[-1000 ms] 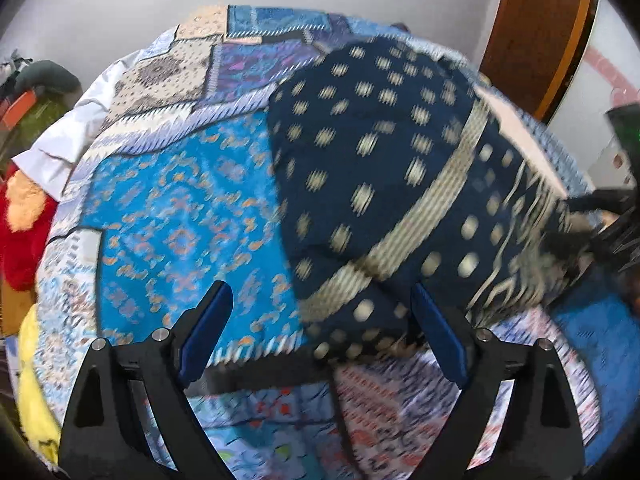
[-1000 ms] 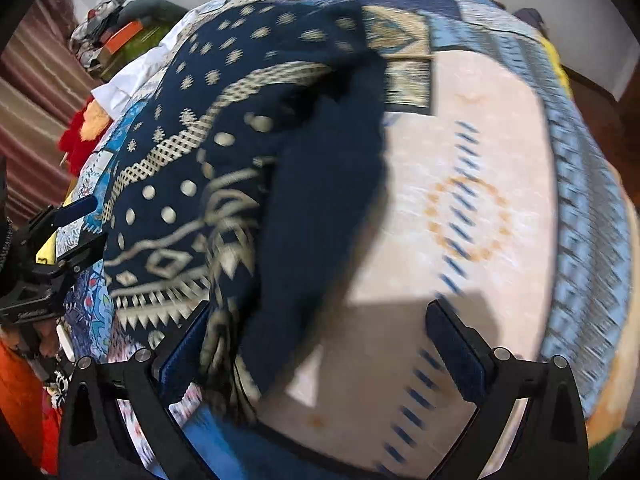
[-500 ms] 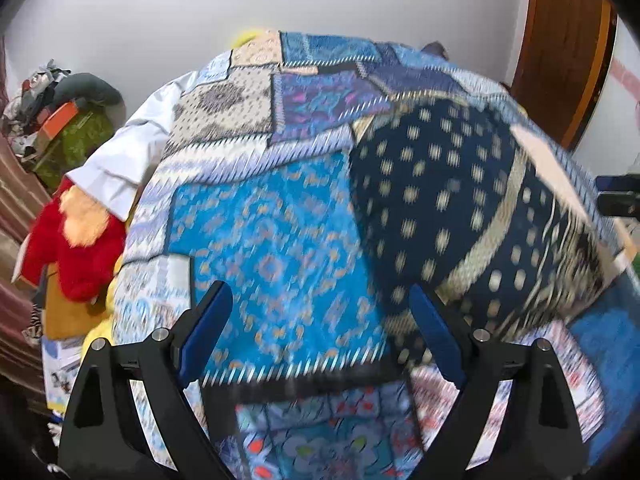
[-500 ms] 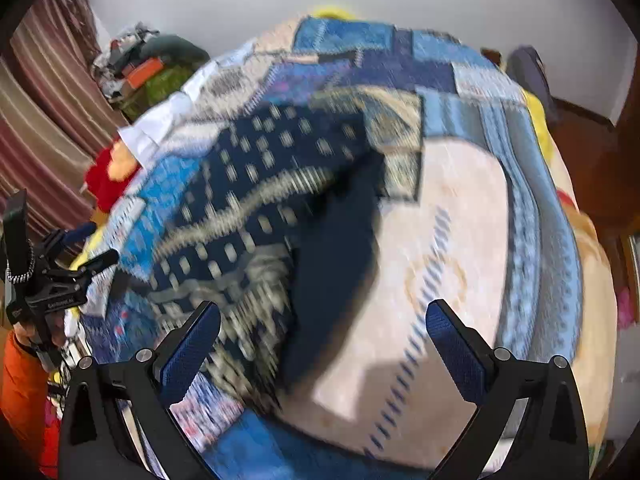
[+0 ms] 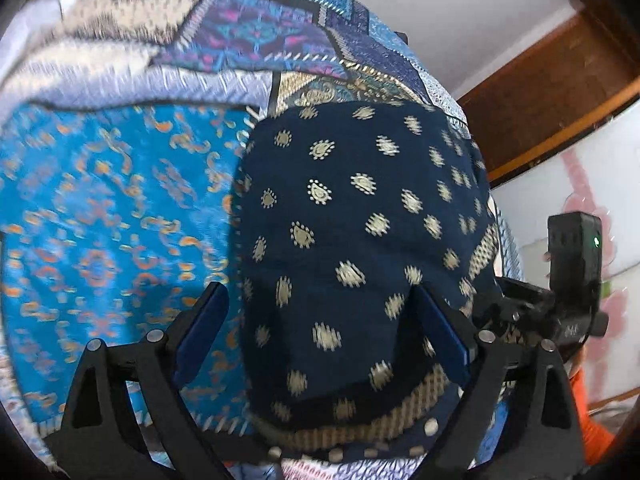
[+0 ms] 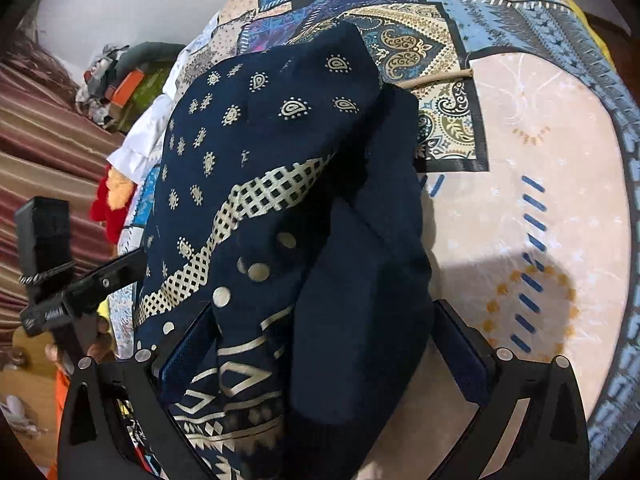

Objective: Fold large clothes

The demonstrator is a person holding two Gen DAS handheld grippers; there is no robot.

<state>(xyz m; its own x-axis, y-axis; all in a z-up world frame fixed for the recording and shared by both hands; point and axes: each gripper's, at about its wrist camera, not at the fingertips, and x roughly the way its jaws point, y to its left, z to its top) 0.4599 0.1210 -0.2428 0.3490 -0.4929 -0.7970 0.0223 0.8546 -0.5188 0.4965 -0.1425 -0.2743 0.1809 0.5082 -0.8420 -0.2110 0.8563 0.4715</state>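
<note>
Left tool (image 5: 320, 336) points down at the bed, jaws spreading wider. Navy garment (image 5: 360, 248) w/ gold paisley dots lies under and ahead of it. The cloth's left edge runs between the two blue pads; right pad (image 5: 440, 336) sits over the fabric, left pad (image 5: 200, 336) over the blue-orange patch of the patchwork bedspread (image 5: 100, 220). Pads press on nothing, so no grip here.

Garment's gold lattice band curves across just below the left tool's jaws, near the bed's front edge.

Right tool (image 6: 320, 356) also tilts down, jaws spread wide. Garment (image 6: 280, 208) bunches up between its pads: patterned layer w/ lattice band and geometric border on the left, plain navy fold on the right. Left pad (image 6: 188, 356) sits close against the patterned cloth; right pad (image 6: 460, 352) stands clear of the plain fold, above the pale peach patch of the bedspread (image 6: 540, 160). No pinch visible.

Each tool shows in the other's view: right one at the far right of the left cam (image 5: 560, 304), left one at the far left of the right cam (image 6: 60, 276), w/ fingers (image 6: 96, 340) wrapped on its handle. Orange sleeve (image 5: 592, 420) below the right tool.

Left of the bed: a clutter pile (image 6: 116, 84) and red plush toy (image 6: 108, 204).
</note>
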